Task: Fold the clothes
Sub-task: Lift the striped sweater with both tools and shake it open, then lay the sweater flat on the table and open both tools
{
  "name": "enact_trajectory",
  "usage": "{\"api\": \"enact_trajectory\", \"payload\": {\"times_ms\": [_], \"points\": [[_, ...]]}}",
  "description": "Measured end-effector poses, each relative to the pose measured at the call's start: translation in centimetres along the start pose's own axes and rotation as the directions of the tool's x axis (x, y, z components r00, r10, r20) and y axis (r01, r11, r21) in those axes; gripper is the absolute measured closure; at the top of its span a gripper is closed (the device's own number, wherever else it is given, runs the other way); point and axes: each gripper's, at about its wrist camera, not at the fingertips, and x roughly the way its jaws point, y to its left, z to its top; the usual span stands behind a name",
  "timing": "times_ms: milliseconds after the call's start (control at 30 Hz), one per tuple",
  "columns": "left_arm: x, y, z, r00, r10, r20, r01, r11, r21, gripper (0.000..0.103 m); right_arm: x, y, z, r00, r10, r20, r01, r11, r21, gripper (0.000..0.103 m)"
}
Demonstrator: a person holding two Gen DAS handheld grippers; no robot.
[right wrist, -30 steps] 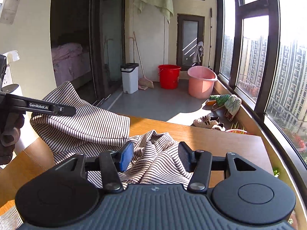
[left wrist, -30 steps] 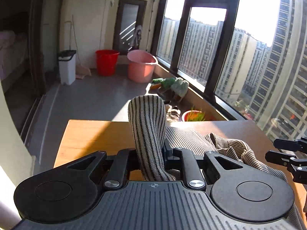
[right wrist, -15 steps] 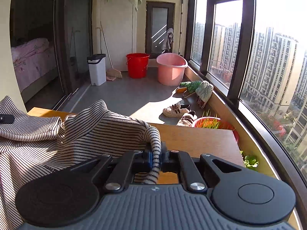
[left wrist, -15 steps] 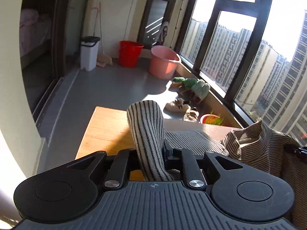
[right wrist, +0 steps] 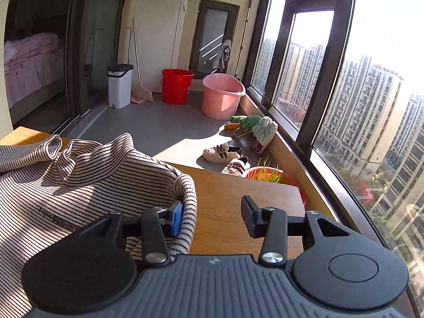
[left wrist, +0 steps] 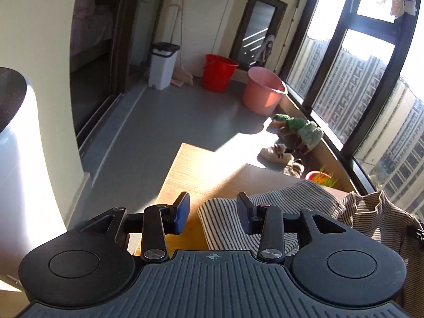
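Observation:
A cream, dark-striped garment [right wrist: 66,175] lies on the wooden table [right wrist: 238,193], bunched toward the left in the right wrist view. My right gripper [right wrist: 212,216] is open; a fold of the garment's edge lies against its left finger [right wrist: 176,217]. In the left wrist view the garment [left wrist: 278,204] lies flat past the jaws and bunches up at the right. My left gripper [left wrist: 213,213] is open and empty, just above the garment's near left edge and the table [left wrist: 201,169].
The table's far edge drops to a grey balcony floor with a red bucket [right wrist: 177,85], a pink tub [right wrist: 222,98], a white bin [right wrist: 119,84] and slippers [right wrist: 251,129]. Windows run along the right. A red pot of grass [right wrist: 267,175] stands past the table's far right corner.
Both grippers have opened and let go of the striped garment. The cloth that stood up in the left jaws now lies flat on the table. The left view has tilted downward.

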Motion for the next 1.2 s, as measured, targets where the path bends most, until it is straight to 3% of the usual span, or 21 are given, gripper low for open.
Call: {"api": "enact_trajectory", "payload": {"times_ms": [100, 200, 233, 300, 333, 400, 433, 500, 567, 633, 733, 833, 900, 933, 1000, 1067, 1100, 1133, 1200], "points": [[-1.2, -2.9, -0.9, 0.996, -0.086, 0.004, 0.085, 0.991, 0.102, 0.042, -2.6, -0.2, -0.3, 0.999, 0.038, 0.013, -0.039, 0.999, 0.024, 0.053], [-2.5, -5.9, -1.8, 0.985, -0.17, -0.002, 0.167, 0.965, 0.204, 0.022, -5.2, -0.3, -0.6, 0.997, 0.077, 0.025, -0.078, 0.996, 0.047, 0.05], [-2.8, -6.9, -2.1, 0.981, -0.193, -0.004, 0.188, 0.952, 0.241, 0.02, -5.7, 0.0, -1.2, 0.996, 0.093, 0.012, -0.094, 0.994, 0.052, 0.05], [-1.3, -9.8, -3.5, 0.993, -0.114, 0.027, 0.094, 0.914, 0.396, 0.02, -6.8, 0.5, -2.4, 0.992, 0.126, -0.014, -0.125, 0.99, 0.064, 0.05], [0.1, -11.2, -4.4, 0.998, -0.051, 0.049, 0.021, 0.878, 0.479, 0.019, -7.3, 0.8, -3.0, 0.989, 0.143, -0.027, -0.14, 0.988, 0.07, 0.05], [3.1, -12.2, -5.2, 0.999, 0.026, 0.029, -0.038, 0.835, 0.548, 0.02, -8.4, 1.4, -4.1, 0.983, 0.175, -0.052, -0.171, 0.982, 0.083, 0.049], [4.3, -12.2, -5.5, 0.999, 0.051, 0.004, -0.044, 0.829, 0.558, 0.024, -9.0, 1.7, -4.7, 0.979, 0.191, -0.064, -0.185, 0.979, 0.09, 0.047], [5.7, -11.6, -5.8, 0.998, 0.045, -0.048, -0.011, 0.839, 0.544, 0.041, -9.9, 1.9, -6.0, 0.973, 0.21, -0.091, -0.2, 0.974, 0.105, 0.044], [5.4, -10.9, -5.6, 0.999, 0.013, -0.05, 0.014, 0.858, 0.513, 0.054, -10.7, 2.3, -7.3, 0.966, 0.23, -0.116, -0.216, 0.969, 0.116, 0.039], [3.8, -10.5, -4.9, 0.999, 0.044, 0.031, -0.054, 0.865, 0.498, 0.085, -11.1, 3.0, -8.4, 0.962, 0.237, -0.133, -0.224, 0.969, 0.106, 0.038], [1.0, -8.9, -3.1, 0.988, 0.078, 0.137, -0.131, 0.889, 0.438, 0.085, -11.6, 4.2, -9.4, 0.961, 0.248, -0.125, -0.24, 0.968, 0.076, 0.036], [-1.0, -6.6, -1.3, 0.98, 0.114, 0.161, -0.167, 0.913, 0.373, 0.085, -12.1, 5.3, -9.4, 0.953, 0.287, -0.096, -0.285, 0.958, 0.034, 0.022], [-2.0, -5.4, -0.6, 0.971, 0.154, 0.181, -0.209, 0.916, 0.341, 0.085, -12.1, 6.2, -9.5, 0.95, 0.296, -0.101, -0.299, 0.954, -0.024, 0.021], [-2.4, -4.9, -0.5, 0.975, 0.144, 0.169, -0.192, 0.929, 0.317, 0.084, -11.9, 6.7, -9.6, 0.955, 0.278, -0.105, -0.286, 0.956, -0.066, 0.021], [-3.3, -4.5, -0.7, 0.992, 0.053, 0.113, -0.082, 0.961, 0.266, 0.076, -11.3, 7.1, -10.0, 0.97, 0.215, -0.114, -0.229, 0.965, -0.129, 0.026], [-3.6, -5.2, -1.3, 0.997, -0.036, 0.07, 0.017, 0.967, 0.255, 0.064, -10.9, 6.1, -9.9, 0.975, 0.19, -0.113, -0.202, 0.974, -0.103, 0.047], [-3.6, -5.9, -1.9, 0.996, -0.077, 0.046, 0.062, 0.962, 0.264, 0.055, -10.7, 5.5, -9.9, 0.978, 0.175, -0.112, -0.186, 0.978, -0.09, 0.057], [-3.5, -6.8, -2.4, 0.993, -0.117, 0.025, 0.106, 0.956, 0.274, 0.051, -10.7, 4.8, -9.7, 0.984, 0.146, -0.105, -0.154, 0.986, -0.068, 0.075], [-3.3, -8.5, -3.5, 0.98, -0.196, -0.019, 0.193, 0.937, 0.29, 0.043, -10.8, 3.1, -9.4, 0.992, 0.095, -0.088, -0.098, 0.995, -0.029, 0.083]]}}
